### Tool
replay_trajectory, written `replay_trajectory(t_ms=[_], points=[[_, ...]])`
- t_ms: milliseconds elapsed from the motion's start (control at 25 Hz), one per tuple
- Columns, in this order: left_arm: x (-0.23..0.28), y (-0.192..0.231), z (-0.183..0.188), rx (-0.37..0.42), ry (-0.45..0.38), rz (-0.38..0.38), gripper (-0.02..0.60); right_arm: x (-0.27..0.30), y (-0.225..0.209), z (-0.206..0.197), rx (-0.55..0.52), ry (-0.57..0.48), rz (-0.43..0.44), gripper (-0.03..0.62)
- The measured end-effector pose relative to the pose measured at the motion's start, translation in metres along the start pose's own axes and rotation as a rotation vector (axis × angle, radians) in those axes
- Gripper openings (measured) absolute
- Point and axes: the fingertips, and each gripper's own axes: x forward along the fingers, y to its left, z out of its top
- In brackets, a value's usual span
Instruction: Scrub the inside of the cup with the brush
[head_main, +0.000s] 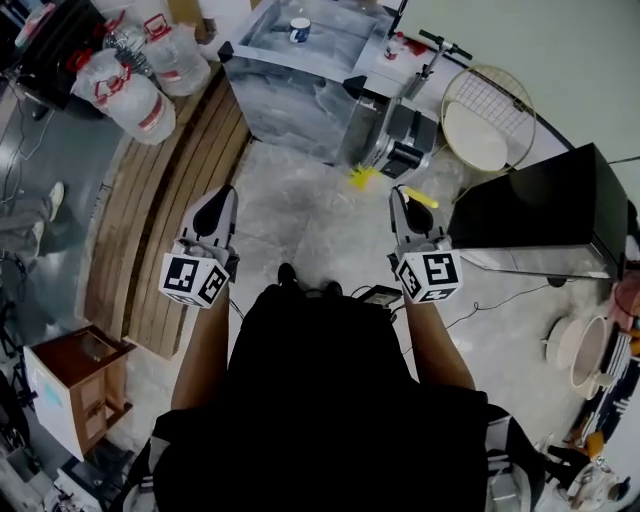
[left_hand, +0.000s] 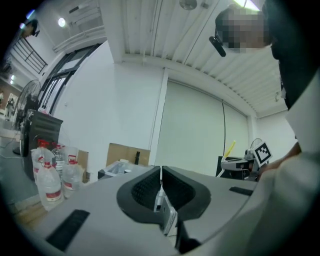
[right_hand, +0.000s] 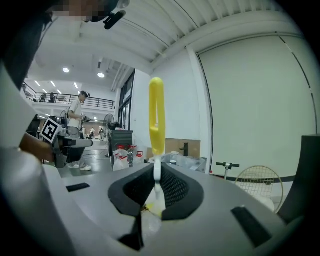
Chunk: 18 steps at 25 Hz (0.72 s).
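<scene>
Holding the yellow plastic brush (right_hand: 156, 115) upright in your right tool (right_hand: 157, 186), you have its jaws closed on the thin white neck just below the yellow handle. Your left tool (left_hand: 160, 189) has its 2 jaws pressed together with nothing between them. The small white cup with a blue band (head_main: 299, 30) stands well ahead of you on the grey tabletop (head_main: 290, 100), apart from both tools, so by my reading scrubbing has not begun and the cup is not yet steadied. Expect the cup to be light and, if ceramic, hard, slick and easy to chip. It will likely skate or tip once the brush pushes on it. You would do best to open the left tool and take the cup across its outer wall, low near the base, or over the rim with 1 jaw inside, squeezing gently. The brush looks light, and its slim neck may flex under side load. Whatever part of it sits behind the jaws is too unclear to name, so check which end will meet the cup.
</scene>
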Motion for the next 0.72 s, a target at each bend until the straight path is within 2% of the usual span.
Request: replay_trajectory(t_ms=[120,320,480,720], points=[[0.005,-0.029,-0.007,-0.001,0.022,-0.019,0.028,-0.025,-0.017,-0.004,0.000,-0.001,-0.008,0.040],[0.008,-0.086,-0.019,0.073,0.057,-0.075,0.028,-0.058,-0.031,-0.022,0.012,0.006,-0.001,0.040],[0.007,-0.108,-0.031,0.041,0.074,-0.076,0.028,-0.074,-0.033,-0.030,0.013,0.000,0.014,0.040],[0.003,-0.130,-0.032,0.046,0.065,-0.106,0.028,-0.088,-0.041,-0.031,0.013,-0.006,0.027,0.040]])
